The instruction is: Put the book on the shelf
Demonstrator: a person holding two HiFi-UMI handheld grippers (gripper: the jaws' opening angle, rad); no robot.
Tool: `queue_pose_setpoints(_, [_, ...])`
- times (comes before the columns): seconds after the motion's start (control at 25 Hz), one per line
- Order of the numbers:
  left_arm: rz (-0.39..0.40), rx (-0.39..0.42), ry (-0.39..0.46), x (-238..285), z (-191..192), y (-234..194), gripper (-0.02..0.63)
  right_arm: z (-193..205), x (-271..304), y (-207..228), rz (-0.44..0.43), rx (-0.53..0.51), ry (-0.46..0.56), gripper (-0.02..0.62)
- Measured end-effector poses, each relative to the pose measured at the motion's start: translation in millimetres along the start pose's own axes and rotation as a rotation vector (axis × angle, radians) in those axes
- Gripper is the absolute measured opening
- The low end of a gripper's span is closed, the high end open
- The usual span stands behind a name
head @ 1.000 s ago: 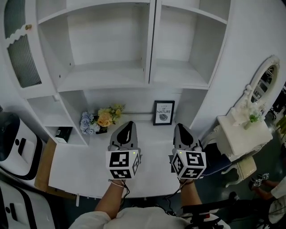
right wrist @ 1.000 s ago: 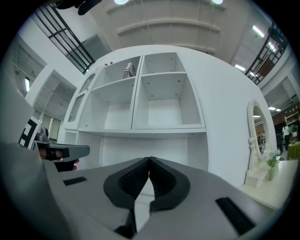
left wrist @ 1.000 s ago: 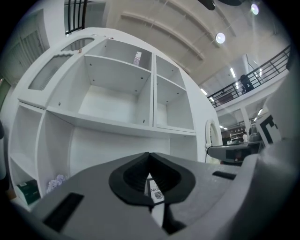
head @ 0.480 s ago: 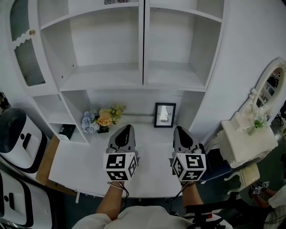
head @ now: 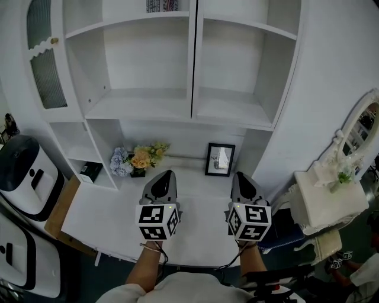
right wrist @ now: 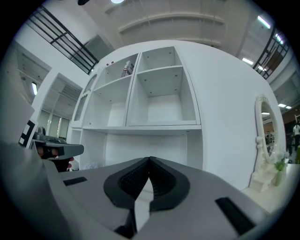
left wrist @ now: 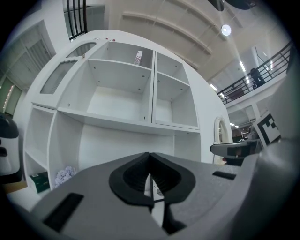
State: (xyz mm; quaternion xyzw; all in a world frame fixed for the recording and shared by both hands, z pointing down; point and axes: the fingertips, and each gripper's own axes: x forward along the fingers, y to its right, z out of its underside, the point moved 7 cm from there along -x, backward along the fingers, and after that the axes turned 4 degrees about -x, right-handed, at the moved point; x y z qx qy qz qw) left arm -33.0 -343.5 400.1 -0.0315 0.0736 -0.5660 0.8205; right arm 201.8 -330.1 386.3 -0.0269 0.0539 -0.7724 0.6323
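Note:
A white shelf unit (head: 190,71) stands in front of me, its two big middle compartments bare. On the top level a few upright books (head: 161,5) show at the picture's edge; they appear as a book (left wrist: 138,57) in the left gripper view and as small upright books (right wrist: 126,69) in the right gripper view. My left gripper (head: 165,174) and right gripper (head: 240,176) hover side by side over the white desk (head: 106,219), pointing level at the shelf. The left gripper (left wrist: 149,155) and the right gripper (right wrist: 149,160) both have their jaws shut with nothing between them.
Flowers (head: 137,158) and a small framed picture (head: 219,160) stand at the back of the desk. A dark box (head: 90,171) sits in the low left cubby. A white appliance (head: 23,177) is at the left, a white dresser (head: 328,198) with a mirror at the right.
The head view has tilted up: the shelf sits lower in the picture and the top-level books have come into view. Both grippers stay shut, side by side over the desk.

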Motion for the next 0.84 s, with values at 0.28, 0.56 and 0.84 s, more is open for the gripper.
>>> queue_pose_setpoints(0.28, [-0.022, -0.007, -0.017, 1.8, 5.6, -1.3, 0.008, -2.5, 1.8, -1.0, -0.043, 0.006, 0.037, 0.020])
queue_pose_setpoints(0.56, [-0.016, 0.011, -0.025, 4.4, 5.6, 2.0, 0.008, 1.3, 2.5, 0.7, -0.041, 0.019, 0.037, 0.020])
queue_pose_setpoints(0.84, [-0.009, 0.029, -0.033, 4.6, 5.4, 1.4, 0.008, 0.6, 3.0, 0.1, -0.029, 0.014, 0.044, 0.020])
